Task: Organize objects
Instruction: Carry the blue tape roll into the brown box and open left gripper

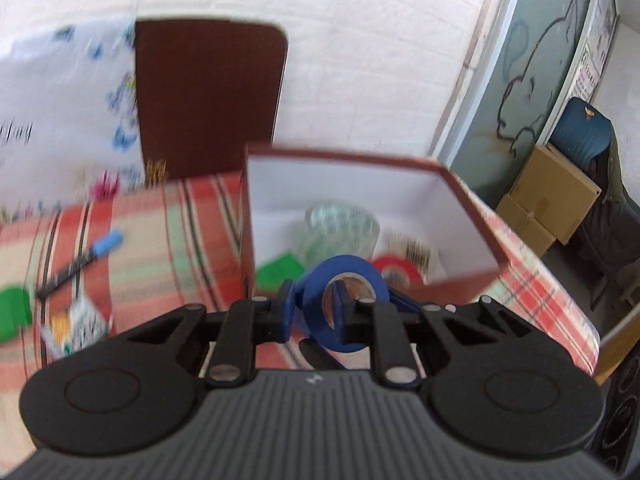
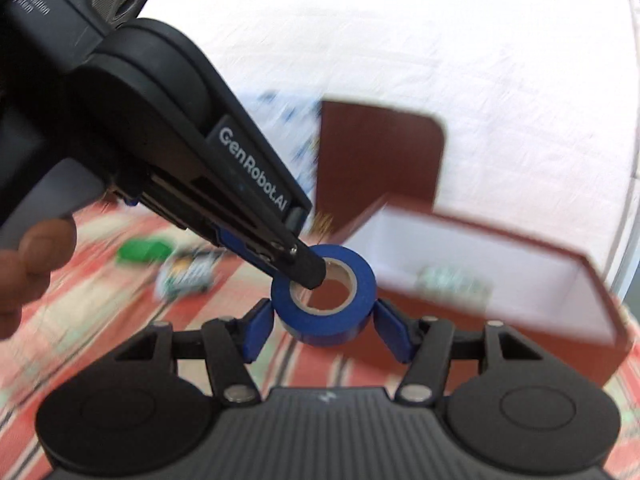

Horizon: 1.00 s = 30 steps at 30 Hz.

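A blue tape roll (image 1: 346, 304) (image 2: 326, 302) is held above the plaid cloth, beside the open red-brown box (image 1: 476, 200) (image 2: 520, 248). My left gripper (image 1: 314, 310) is shut on the roll's wall, one finger inside the core and one outside; in the right wrist view it reaches in from the upper left. My right gripper (image 2: 324, 318) has its blue fingers (image 2: 258, 326) against both outer sides of the same roll. Inside the box lie a clear tape roll (image 1: 340, 228), a red roll (image 1: 396, 270) and a green piece (image 1: 280, 270).
On the cloth left of the box lie a blue-capped marker (image 1: 80, 262), a green object (image 1: 14, 312) and a small printed packet (image 1: 76, 326). The box lid (image 1: 208, 96) stands against the white wall. Cardboard boxes (image 1: 548, 196) sit at far right.
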Available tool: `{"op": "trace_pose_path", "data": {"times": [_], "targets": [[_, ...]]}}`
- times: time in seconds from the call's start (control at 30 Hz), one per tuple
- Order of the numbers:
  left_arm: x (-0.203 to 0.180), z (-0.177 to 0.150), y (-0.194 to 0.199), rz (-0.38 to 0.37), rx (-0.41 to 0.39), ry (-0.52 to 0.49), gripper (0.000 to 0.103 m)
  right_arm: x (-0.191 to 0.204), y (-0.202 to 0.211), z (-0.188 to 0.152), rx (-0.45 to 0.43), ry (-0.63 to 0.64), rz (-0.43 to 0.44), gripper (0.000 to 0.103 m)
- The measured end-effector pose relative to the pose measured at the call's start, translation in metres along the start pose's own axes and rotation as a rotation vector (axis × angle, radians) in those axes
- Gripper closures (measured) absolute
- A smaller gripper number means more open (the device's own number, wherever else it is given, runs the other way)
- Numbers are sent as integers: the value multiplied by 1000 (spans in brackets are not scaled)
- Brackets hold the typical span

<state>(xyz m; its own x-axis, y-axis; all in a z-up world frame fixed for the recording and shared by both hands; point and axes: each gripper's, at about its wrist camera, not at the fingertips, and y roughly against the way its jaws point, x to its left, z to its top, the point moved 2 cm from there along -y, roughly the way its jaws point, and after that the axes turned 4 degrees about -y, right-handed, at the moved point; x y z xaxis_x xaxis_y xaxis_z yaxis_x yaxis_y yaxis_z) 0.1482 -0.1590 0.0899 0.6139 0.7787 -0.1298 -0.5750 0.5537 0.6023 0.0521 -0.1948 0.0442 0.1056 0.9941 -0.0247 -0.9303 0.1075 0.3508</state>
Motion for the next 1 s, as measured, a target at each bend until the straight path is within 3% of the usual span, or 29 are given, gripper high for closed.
{"op": "trace_pose_path", "data": {"times": [0.1, 0.17, 0.23, 0.33, 0.53, 0.8, 1.0], "targets": [[0, 21, -27, 12, 1, 0, 81, -17, -27, 14, -27, -3, -44, 46], [3, 25, -48, 9, 22, 10, 80, -27, -51, 14, 14, -4, -75, 43], [6, 22, -57, 63, 54, 19, 76, -34, -65, 9, 50, -24, -99, 38], [13, 13, -51, 39, 40, 35, 74, -43, -49, 2, 12, -79, -86, 38], [18, 1, -36, 70, 42, 45, 72, -48, -27, -9, -15, -113, -98, 38], [25, -28, -5, 143, 25, -8, 64, -52, 5, -21, -5, -221, -105, 38], [67, -64, 8, 253, 47, 28, 64, -18, 6, -18, 25, -185, -55, 38]]}}
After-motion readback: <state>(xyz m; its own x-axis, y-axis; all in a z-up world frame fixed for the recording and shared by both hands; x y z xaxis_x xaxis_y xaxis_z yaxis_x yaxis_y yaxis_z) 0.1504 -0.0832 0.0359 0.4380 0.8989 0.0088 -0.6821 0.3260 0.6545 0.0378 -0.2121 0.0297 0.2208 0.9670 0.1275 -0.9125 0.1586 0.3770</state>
